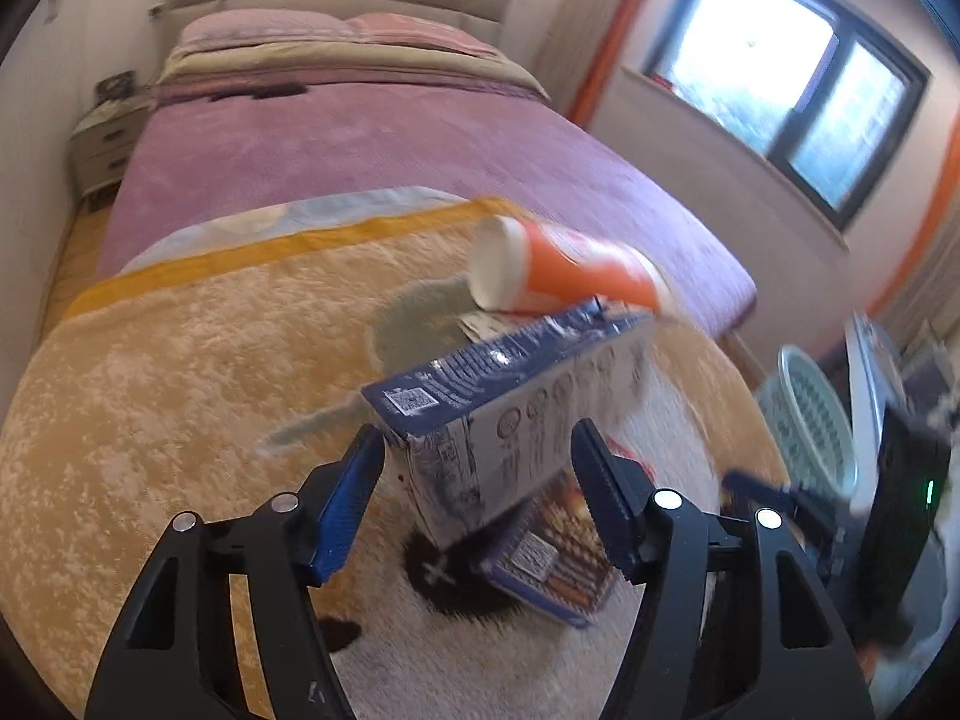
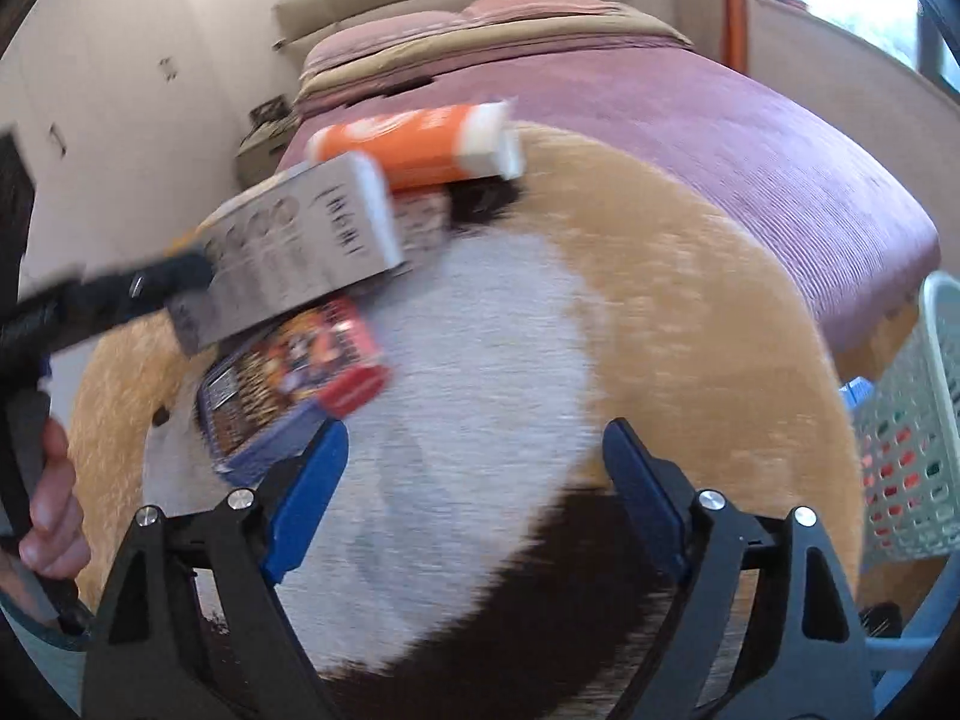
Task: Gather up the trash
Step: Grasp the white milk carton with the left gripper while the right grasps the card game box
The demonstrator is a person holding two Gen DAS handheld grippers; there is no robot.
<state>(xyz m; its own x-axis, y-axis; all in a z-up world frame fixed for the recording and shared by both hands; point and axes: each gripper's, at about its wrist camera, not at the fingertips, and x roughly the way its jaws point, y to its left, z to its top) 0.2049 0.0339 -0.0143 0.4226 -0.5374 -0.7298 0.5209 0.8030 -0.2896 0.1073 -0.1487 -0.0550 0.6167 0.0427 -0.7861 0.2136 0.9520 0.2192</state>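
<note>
A: Left gripper (image 1: 477, 480) open, straddling the grey carton (image 1: 504, 414), pads not pressing; carton runs away to far right.
B: Right gripper (image 2: 474, 498)?
A: Wide open, empty; I'm nearer w/ left.

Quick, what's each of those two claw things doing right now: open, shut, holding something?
Left gripper: open around the grey-and-blue box, pads not visibly pressing it.
Right gripper: open, holding nothing, above the fuzzy blanket.
</note>
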